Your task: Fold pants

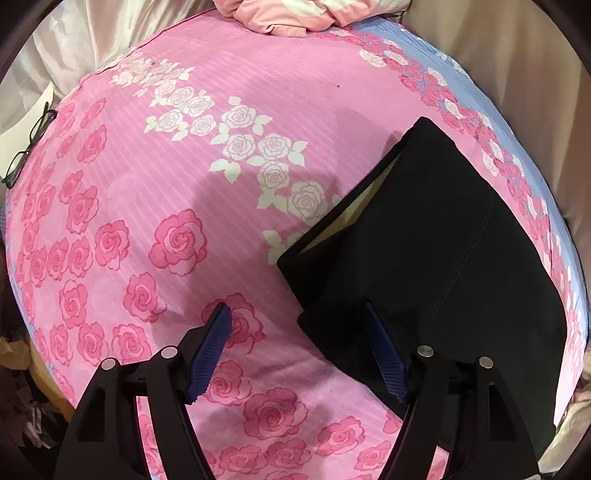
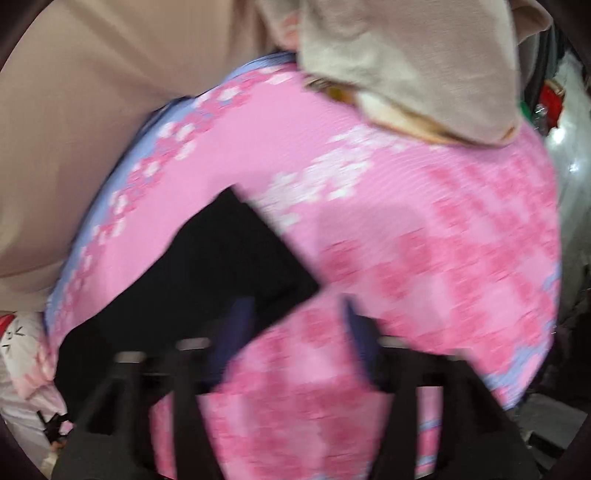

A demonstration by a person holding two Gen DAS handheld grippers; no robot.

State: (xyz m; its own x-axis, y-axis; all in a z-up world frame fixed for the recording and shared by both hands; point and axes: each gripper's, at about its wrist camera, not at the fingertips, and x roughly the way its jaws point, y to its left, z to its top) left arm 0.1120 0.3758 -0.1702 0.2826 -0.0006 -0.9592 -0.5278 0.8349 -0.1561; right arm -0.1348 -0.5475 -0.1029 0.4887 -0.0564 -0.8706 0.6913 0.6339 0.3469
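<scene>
The black pants [image 1: 436,251] lie folded into a compact stack on the pink rose-print bedsheet [image 1: 207,192], at the right of the left wrist view. My left gripper [image 1: 299,332] is open and empty above the sheet, its right finger over the stack's near corner. In the blurred right wrist view the pants [image 2: 207,266] lie left of centre. My right gripper [image 2: 295,325] is open and empty, its left finger over the pants' edge.
A pair of black glasses [image 1: 27,147] lies at the bed's left edge. Pink bedding [image 1: 295,18] is bunched at the far end. A beige cloth [image 2: 406,62] lies on the bed's far side. Beige curtains [image 2: 92,110] hang alongside.
</scene>
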